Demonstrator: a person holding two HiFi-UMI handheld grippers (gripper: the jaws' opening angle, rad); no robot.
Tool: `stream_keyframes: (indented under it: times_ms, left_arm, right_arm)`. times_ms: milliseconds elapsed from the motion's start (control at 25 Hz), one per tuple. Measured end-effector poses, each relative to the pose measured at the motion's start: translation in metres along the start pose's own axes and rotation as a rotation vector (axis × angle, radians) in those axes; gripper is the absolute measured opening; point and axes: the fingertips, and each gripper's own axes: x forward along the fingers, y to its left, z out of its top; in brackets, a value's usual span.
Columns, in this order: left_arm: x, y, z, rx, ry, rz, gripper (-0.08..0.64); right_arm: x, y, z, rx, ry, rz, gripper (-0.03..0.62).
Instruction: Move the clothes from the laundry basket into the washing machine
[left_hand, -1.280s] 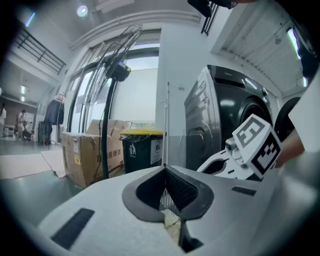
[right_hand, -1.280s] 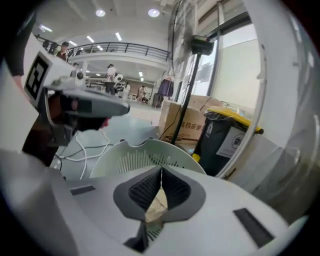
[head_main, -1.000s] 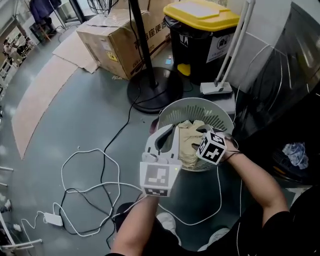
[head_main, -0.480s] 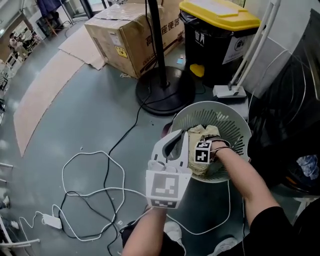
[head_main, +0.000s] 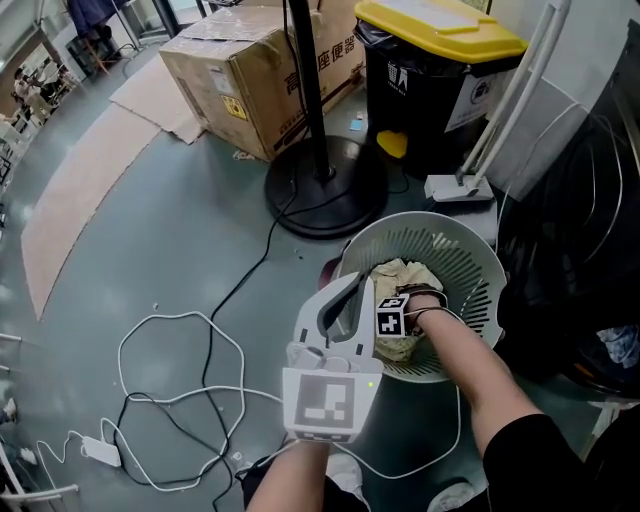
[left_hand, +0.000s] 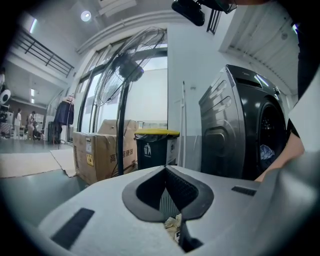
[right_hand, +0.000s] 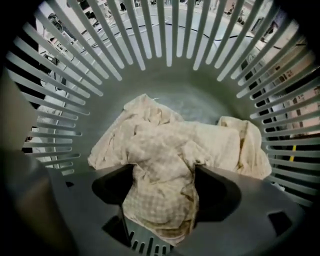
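Down into the laundry basket (head_main: 455, 250) your right gripper (right_hand: 161, 195) has plunged, its jaws just spread wide astride the cream cloth (right_hand: 165, 150) and not yet pinching it. Sink deeper and close on the thick fold. Your left gripper (left_hand: 167, 172) waits alongside, pressed together and empty.

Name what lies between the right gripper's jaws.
Right gripper view: a fold of the cream cloth in the laundry basket; the jaws have just been opening.
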Motion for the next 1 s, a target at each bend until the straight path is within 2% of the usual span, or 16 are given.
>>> stream_keyframes:
  times_ms: [240,280,440,560,680,800,920,1000]
  left_arm:
    - [-0.011,0.007,0.001,0.008,-0.003,0.025,0.006]
    - [-0.014,0.008,0.001,0.009,-0.004,0.03,0.006]
    - [-0.021,0.011,0.007,0.01,-0.016,0.048,0.006]
    - [-0.021,0.007,0.011,0.019,-0.024,0.048,0.006]
    - [-0.014,0.0,0.011,0.034,-0.019,0.04,0.006]
    - [-0.004,-0.004,0.012,0.035,-0.022,0.033,0.006]
    - [0.0,-0.003,0.011,0.041,-0.023,0.035,0.006]
    - [0.001,0.0,0.009,0.04,-0.02,0.045,0.006]
  right_arm:
    - [0.007,0.002,0.0,-0.016,0.066,0.032,0.339]
    - [0.006,0.004,0.0,-0.031,0.074,0.035,0.318]
    - [0.001,0.015,0.001,-0.08,0.074,0.025,0.14]
    - [-0.016,0.016,0.0,-0.082,0.049,0.012,0.092]
    - [-0.049,0.012,0.005,-0.016,-0.072,-0.006,0.084]
    - [-0.099,0.003,0.007,0.122,-0.257,-0.048,0.083]
    - [-0.162,-0.006,0.001,0.266,-0.439,-0.12,0.081]
    - [-0.205,-0.01,-0.006,0.317,-0.528,-0.193,0.081]
